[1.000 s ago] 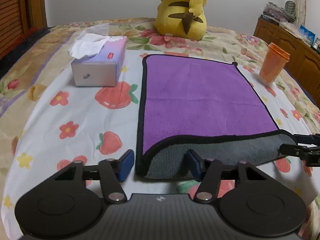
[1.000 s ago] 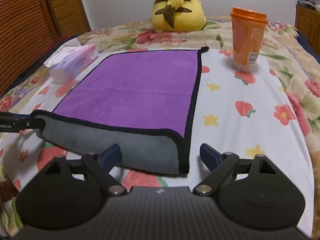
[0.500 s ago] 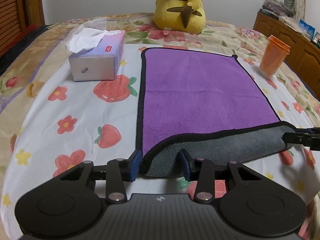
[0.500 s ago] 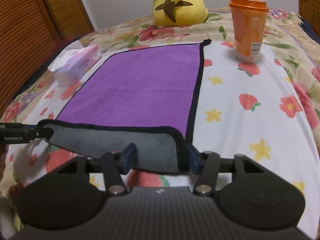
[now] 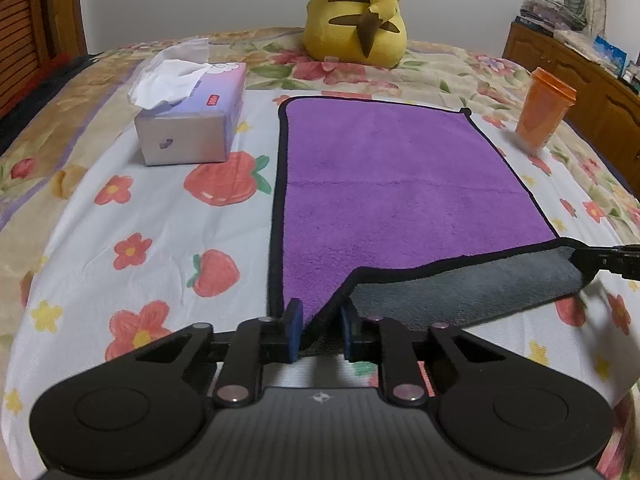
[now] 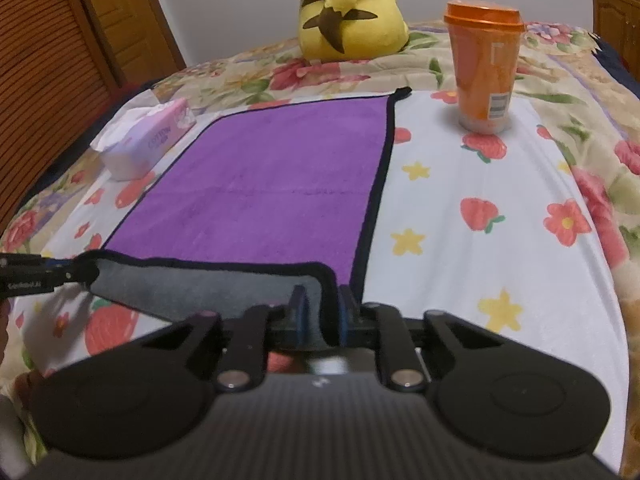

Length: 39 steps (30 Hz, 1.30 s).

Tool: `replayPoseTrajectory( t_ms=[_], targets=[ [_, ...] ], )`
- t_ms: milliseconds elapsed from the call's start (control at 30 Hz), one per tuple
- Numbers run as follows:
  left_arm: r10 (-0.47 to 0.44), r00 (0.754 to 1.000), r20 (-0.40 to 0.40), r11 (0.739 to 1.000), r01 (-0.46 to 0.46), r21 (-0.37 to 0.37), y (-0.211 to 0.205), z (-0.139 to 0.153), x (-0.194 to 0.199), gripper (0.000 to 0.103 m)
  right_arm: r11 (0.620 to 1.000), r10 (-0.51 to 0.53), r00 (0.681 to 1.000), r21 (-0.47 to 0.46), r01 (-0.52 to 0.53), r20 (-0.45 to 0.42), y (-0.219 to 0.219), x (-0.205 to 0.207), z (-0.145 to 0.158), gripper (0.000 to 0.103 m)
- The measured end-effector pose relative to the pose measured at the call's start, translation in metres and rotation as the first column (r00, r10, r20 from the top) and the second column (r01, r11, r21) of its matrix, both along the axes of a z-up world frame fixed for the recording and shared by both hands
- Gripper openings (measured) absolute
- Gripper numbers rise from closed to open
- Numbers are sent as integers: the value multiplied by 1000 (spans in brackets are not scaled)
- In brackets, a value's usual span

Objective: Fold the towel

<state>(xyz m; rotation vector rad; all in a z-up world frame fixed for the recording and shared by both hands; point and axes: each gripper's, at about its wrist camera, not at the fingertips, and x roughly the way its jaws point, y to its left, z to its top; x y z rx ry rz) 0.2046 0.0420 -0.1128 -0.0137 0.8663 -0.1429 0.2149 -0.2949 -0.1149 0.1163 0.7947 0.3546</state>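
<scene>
**Both near corners pinched, fold about to begin**

The bedspread (image 5: 120, 216), printed with strawberries and flowers, fills both views and carries everything else. The purple towel (image 5: 400, 184) lies flat across its middle, running from the grippers toward 12 o'clock, with only its near hem raised so the grey underside faces up. At 12 o'clock beyond the far hem sits a yellow plush toy (image 5: 356, 12). A tissue box (image 5: 192, 120) stands at about 10 o'clock in the left wrist view, apart from the towel's left edge; an orange cup (image 6: 484, 68) stands at 1 o'clock in the right wrist view, upright and clear of the right edge.

The left gripper (image 5: 318, 332) has its pads drawn in on the near left corner, and the right gripper (image 6: 322, 316) is clamped likewise on the near right corner.

The likely risks lie in the carry toward 12 o'clock. Each grip appears to take only the corner's edge, so the plush fabric could slide out if pulled taut. Uneven travel of the two hands would probably land the hem askew. A wide swing on the right could tip the cup, which looks light and tall.
</scene>
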Motion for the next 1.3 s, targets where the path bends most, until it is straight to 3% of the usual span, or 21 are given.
replayPoseTrajectory(
  t_ms=[333, 833, 1300],
  targets=[
    [-3, 999, 45, 1000, 4, -26, 1, 9, -3, 7, 1000, 10, 999, -6, -10, 52, 1, -3, 6, 5],
    [-21, 987, 158, 998, 31, -59, -2, 39, -8, 6, 1000, -5, 985, 20, 1, 173, -3, -6, 23, 4],
    [-24, 980, 196, 998, 34, -49, -3, 53, 0, 6, 999, -3, 974, 36, -5, 226, 0, -4, 34, 4]
  ],
)
